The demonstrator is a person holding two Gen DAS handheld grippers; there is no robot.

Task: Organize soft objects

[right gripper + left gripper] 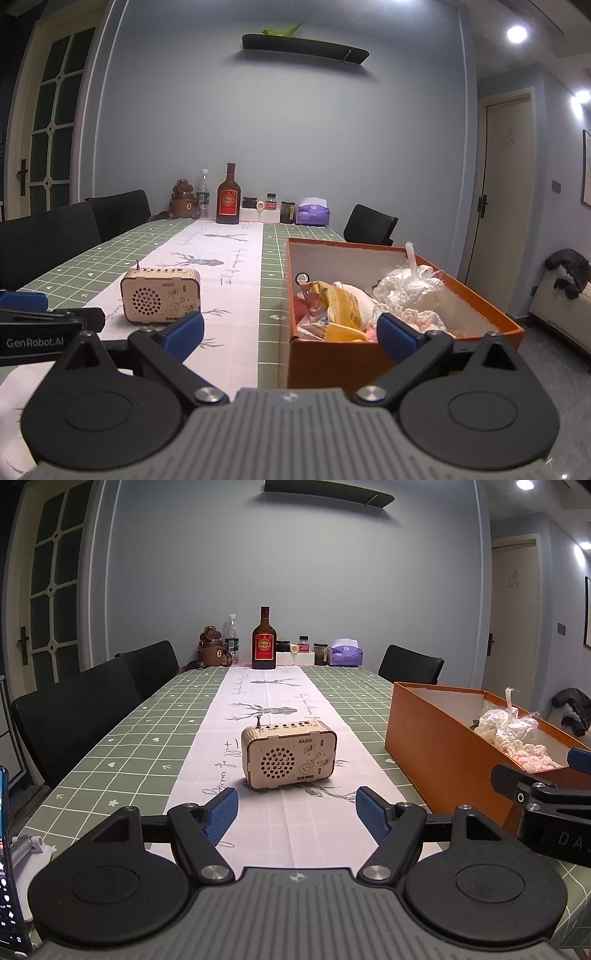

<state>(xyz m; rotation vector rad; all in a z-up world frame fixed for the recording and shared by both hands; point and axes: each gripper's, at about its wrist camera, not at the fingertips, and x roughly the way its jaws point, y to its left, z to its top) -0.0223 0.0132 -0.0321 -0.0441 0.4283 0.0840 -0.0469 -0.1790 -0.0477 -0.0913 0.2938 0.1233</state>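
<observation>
An orange box [369, 360] stands on the table's right side; it also shows in the left wrist view [436, 749]. Inside lie a bagged white knitted item [410, 286], pink and white crochet pieces [421, 319], a yellow packet [341, 304] and other soft items. My right gripper [291, 332] is open and empty, just in front of the box's near wall. My left gripper [297, 814] is open and empty, low over the white runner, facing a wooden toy radio [286, 755]. The right gripper's side shows in the left wrist view [535, 786].
At the far table end stand a brown bottle [263, 640], a water bottle [232, 637], a bear figure [212, 648], jars and a purple tissue pack [346, 651]. Black chairs [74, 709] line the left side, another [410, 664] far right. A phone [5, 867] stands at left.
</observation>
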